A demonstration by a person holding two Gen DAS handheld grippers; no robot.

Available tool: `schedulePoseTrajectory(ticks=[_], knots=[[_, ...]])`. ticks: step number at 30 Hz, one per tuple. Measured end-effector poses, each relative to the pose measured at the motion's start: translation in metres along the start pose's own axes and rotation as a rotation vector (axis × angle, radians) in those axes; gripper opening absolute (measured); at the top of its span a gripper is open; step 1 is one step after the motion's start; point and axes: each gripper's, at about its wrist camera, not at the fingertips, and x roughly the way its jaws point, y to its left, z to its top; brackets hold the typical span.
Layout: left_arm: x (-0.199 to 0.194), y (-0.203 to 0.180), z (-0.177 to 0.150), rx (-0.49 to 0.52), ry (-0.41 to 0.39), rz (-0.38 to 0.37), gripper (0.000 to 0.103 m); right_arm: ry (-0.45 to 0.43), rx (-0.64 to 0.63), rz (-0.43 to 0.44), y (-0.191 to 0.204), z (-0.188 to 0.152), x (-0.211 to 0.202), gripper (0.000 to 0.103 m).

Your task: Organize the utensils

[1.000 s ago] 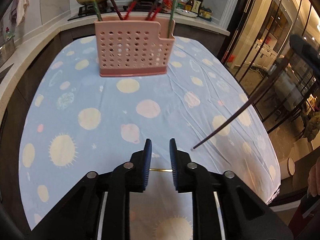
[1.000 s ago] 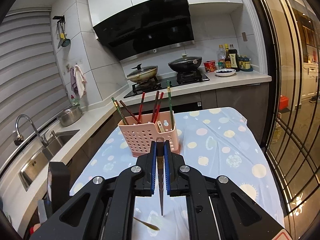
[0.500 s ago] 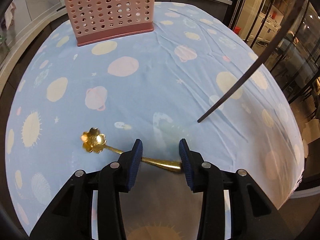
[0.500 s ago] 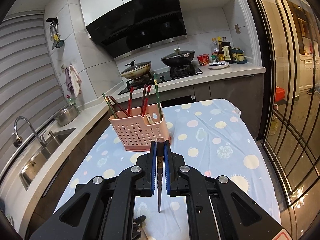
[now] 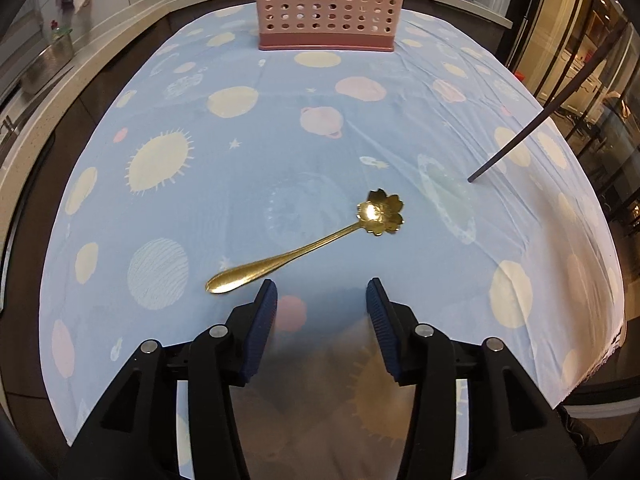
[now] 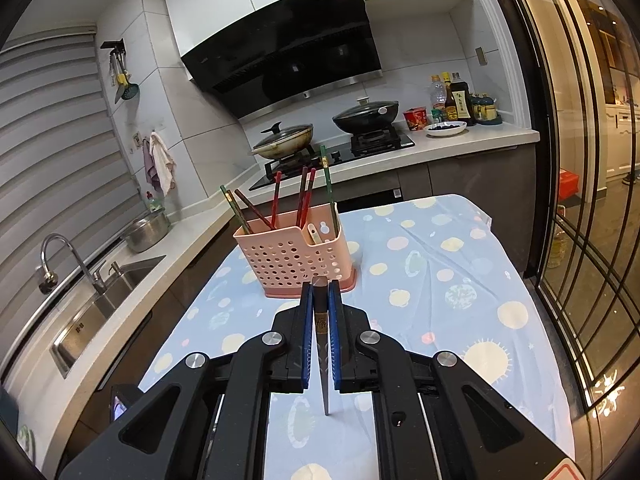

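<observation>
We are well into the sorting: the pink caddy (image 6: 294,258) at twelve o'clock on the worktop (image 5: 280,128) is already holding several chopsticks. Our right gripper (image 6: 321,334) is clamping a dark chopstick (image 6: 322,344), tip pointing down, not yet delivered. Our left gripper (image 5: 318,312) has just been opening its jaws; they are standing moderately apart with nothing between them. The gold flower spoon (image 5: 312,246) is lying loose just beyond them, its handle end at about ten o'clock from the jaws, waiting to be picked up.
</observation>
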Motion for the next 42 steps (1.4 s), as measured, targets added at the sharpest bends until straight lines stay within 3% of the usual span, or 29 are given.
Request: schedulePoseTrajectory(ticks=[13,21,28,30,35,40,42], knots=[[0.007,0.051,0.018,-0.081,-0.024,0.056,0.048,0.002,0.001,-0.011,-0.001,-0.001,0.001,0.007],[0.001,0.031,0.002,-0.027,-0.004,-0.070,0.057,0.002,-0.002,-0.019,0.000,-0.002,0.002,0.007],[-0.004,0.016,-0.010,-0.003,0.005,-0.131,0.056,0.001,-0.008,-0.013,0.003,-0.002,0.002,0.007],[-0.003,0.018,-0.008,-0.011,0.003,-0.118,0.050,0.001,-0.011,-0.011,0.004,-0.002,0.002,0.007],[-0.003,0.021,-0.008,-0.008,-0.004,-0.095,0.018,0.000,-0.012,-0.010,0.005,-0.002,0.000,0.007],[-0.005,0.019,-0.009,0.005,0.004,-0.124,0.003,-0.001,-0.006,-0.011,0.006,-0.002,-0.001,0.007],[-0.005,0.019,-0.009,-0.003,0.011,-0.138,0.001,0.000,-0.008,-0.010,0.006,-0.002,0.000,0.007]])
